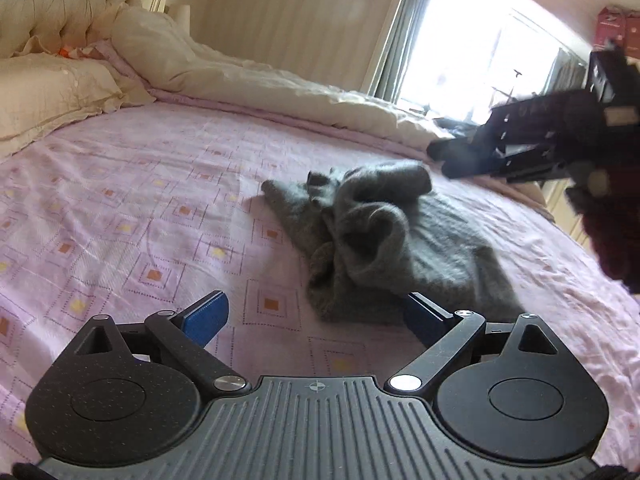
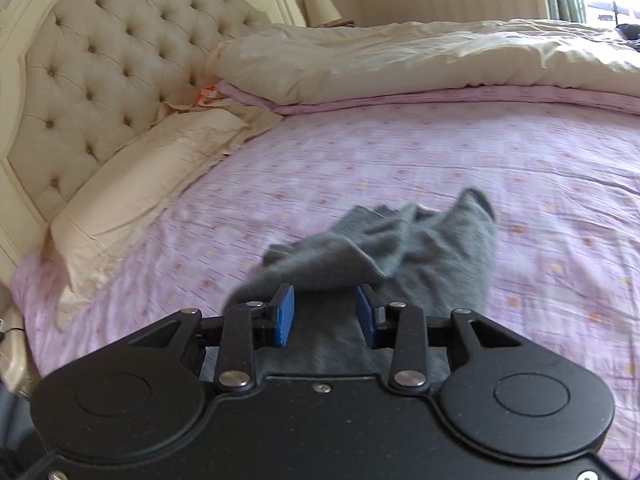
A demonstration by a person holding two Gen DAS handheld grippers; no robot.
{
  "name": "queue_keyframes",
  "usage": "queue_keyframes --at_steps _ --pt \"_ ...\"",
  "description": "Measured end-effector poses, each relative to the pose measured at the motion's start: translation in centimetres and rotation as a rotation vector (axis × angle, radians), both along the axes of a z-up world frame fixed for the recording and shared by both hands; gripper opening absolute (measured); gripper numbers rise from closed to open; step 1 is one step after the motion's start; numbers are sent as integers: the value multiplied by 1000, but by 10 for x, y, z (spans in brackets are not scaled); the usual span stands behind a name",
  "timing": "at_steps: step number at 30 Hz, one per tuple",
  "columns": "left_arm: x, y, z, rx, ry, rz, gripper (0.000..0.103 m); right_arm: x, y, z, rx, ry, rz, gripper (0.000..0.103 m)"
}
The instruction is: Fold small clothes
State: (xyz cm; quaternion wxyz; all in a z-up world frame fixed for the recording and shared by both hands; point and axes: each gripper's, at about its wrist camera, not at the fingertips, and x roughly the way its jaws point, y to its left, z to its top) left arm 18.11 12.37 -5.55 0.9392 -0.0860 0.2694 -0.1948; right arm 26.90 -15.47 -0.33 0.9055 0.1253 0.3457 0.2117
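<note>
Right wrist view: grey garment [image 2: 400,248] stretches lengthwise away, bunched.

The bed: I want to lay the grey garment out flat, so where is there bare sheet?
Bare pink sheet lies between the crumpled grey garment and the cream pillow, and beyond the garment up to the bunched duvet. It is crowded around the garment itself, where the left gripper and right gripper are.
</note>
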Motion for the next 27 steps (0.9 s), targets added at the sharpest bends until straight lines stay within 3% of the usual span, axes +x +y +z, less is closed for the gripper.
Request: queue_keyframes --at_steps 7,12,16,21,25,27 --pt "-17 -48 60 105 -208 -145 95 -21 -8 -25 -90 -7 -11 46" --pt "-8 -91 59 146 -261 -301 95 -23 -19 -34 -53 0 -30 45" --pt "18 -104 35 145 -160 -317 95 -26 -20 -35 -61 -8 -20 45" --pt "50 -73 -8 92 26 -182 95 -29 -16 -29 -86 -34 7 45" --pt "46 -51 -31 43 10 -163 95 -28 -5 -12 -116 -95 46 46" --pt "48 -47 -30 6 11 -163 95 -21 4 -8 -126 -92 76 46"
